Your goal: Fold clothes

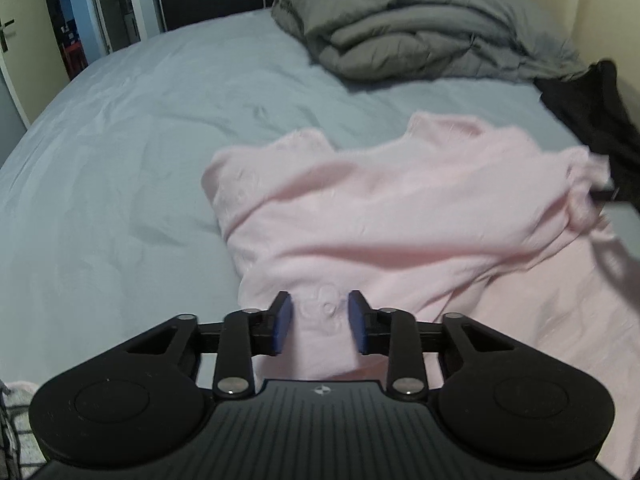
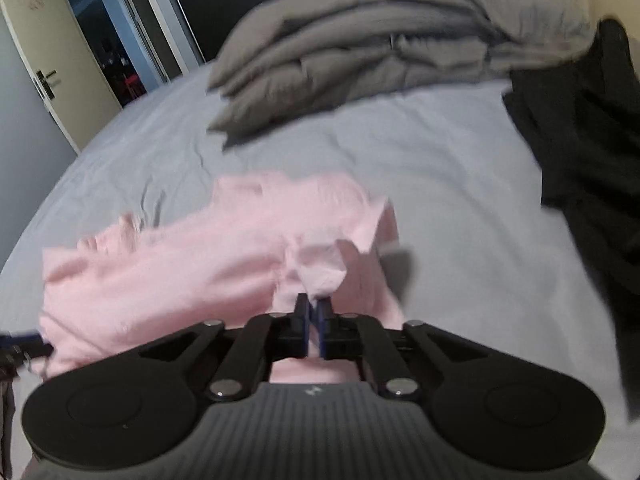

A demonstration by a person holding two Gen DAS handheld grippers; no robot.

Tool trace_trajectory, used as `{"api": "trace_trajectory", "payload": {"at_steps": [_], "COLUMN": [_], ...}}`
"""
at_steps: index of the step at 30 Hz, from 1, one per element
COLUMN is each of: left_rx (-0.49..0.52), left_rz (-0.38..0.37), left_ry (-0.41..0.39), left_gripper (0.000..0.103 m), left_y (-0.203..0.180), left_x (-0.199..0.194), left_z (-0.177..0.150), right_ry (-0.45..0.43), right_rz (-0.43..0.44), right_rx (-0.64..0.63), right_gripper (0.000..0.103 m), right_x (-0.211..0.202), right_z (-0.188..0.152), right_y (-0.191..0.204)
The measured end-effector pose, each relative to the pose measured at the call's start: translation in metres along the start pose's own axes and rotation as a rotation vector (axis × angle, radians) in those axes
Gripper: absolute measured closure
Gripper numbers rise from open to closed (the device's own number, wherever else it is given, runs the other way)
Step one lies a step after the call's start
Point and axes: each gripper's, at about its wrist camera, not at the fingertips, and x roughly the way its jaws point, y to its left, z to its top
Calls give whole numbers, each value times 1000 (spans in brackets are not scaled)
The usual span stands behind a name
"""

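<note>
Right hand-held gripper (image 2: 314, 312) pinches the crumpled pink cotton garment (image 2: 180, 272) on the grey-sheeted bed (image 2: 440, 184) for lifting its edge; left hand-held gripper (image 1: 320, 322) straddles the near hem, pads apart.

Pale pink garment (image 1: 400, 208), soft and crumpled, lay spread ahead of both tongs; one bunched fold rose pinched at the right tongs (image 2: 314, 316).
</note>
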Motion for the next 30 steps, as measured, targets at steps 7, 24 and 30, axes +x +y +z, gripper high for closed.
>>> {"api": "trace_trajectory", "payload": {"at_steps": [7, 24, 30], "left_rx": [33, -17, -130], "left_rz": [19, -40, 2], "left_ry": [51, -4, -87], "left_gripper": [91, 93, 79], "left_y": [-5, 6, 38], "left_x": [12, -10, -16], "left_z": [-8, 12, 36], "right_ry": [-223, -62, -116], "right_rz": [7, -206, -148], "right_rx": [59, 62, 16], "right_gripper": [101, 93, 41], "right_x": [-32, 0, -8], "right_z": [50, 58, 58], "right_y": [-1, -21, -9]}}
